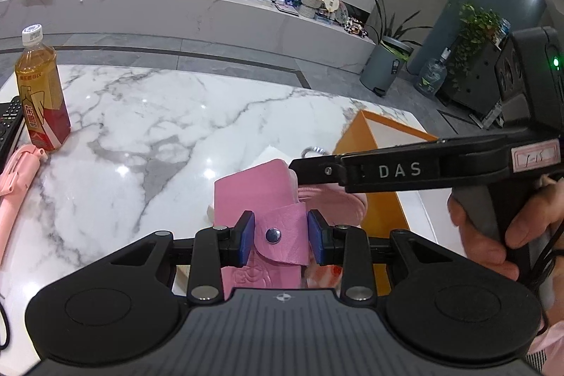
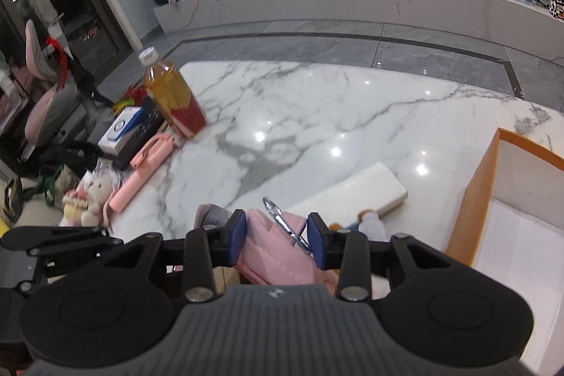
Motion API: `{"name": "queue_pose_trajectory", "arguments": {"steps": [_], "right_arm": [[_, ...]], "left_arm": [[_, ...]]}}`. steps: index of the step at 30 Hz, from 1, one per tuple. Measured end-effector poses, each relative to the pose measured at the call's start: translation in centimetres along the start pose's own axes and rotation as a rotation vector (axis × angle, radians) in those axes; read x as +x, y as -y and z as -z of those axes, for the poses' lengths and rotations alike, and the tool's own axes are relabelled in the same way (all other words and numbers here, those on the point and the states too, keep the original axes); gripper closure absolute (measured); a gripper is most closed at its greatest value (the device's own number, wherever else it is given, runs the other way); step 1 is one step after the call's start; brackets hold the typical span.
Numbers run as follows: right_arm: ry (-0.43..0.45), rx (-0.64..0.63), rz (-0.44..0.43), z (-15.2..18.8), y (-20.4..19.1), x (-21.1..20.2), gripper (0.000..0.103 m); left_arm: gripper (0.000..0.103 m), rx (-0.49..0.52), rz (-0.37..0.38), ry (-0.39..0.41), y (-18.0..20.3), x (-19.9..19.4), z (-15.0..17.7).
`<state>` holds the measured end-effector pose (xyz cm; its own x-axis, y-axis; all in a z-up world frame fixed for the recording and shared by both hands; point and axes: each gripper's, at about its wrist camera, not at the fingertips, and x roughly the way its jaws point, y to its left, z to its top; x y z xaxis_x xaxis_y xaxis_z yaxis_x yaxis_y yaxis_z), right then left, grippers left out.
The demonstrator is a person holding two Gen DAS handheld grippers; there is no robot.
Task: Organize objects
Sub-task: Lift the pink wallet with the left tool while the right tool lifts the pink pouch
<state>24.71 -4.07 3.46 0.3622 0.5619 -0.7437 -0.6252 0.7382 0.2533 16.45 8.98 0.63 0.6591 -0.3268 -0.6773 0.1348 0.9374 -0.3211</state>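
My left gripper [image 1: 281,236] is shut on the snap strap of a pink leather card wallet [image 1: 259,196], held above the marble table [image 1: 158,115]. My right gripper [image 2: 276,239] is shut on a soft pink pouch [image 2: 278,252] with a metal key ring [image 2: 282,217]; from the left wrist view that gripper comes in from the right as a black arm [image 1: 387,170] over the pouch [image 1: 335,199]. An open orange box with a white inside [image 2: 518,199] stands on the table to the right; it also shows in the left wrist view [image 1: 363,136].
A tea bottle [image 1: 40,94] stands at the table's left, next to a pink stick [image 1: 16,178] and a black remote [image 1: 8,122]. A white slab [image 2: 356,192] lies ahead of the right gripper. A small doll [image 2: 366,222] lies beside it. Plush toys [image 2: 88,196] sit far left.
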Motion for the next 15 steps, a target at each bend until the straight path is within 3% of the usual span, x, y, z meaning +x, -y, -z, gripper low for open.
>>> {"name": "queue_pose_trajectory", "arguments": {"steps": [6,8,9,15], "right_arm": [[0.035,0.069,-0.008,-1.1,1.4,0.6,0.054],[0.054,0.083,-0.003,-1.2,2.0,0.3,0.034],[0.072,0.095,-0.005,-1.1,2.4,-0.2,0.031],[0.120,0.168,0.004,0.9,4.6,-3.1,0.031]], "left_arm": [[0.065,-0.015,-0.001,0.003,-0.4,1.3,-1.1],[0.065,-0.021,0.004,-0.001,-0.6,1.7,-1.3],[0.065,-0.026,0.005,-0.004,-0.6,2.0,-1.3],[0.065,-0.012,0.016,-0.014,0.1,3.2,-1.2]]}}
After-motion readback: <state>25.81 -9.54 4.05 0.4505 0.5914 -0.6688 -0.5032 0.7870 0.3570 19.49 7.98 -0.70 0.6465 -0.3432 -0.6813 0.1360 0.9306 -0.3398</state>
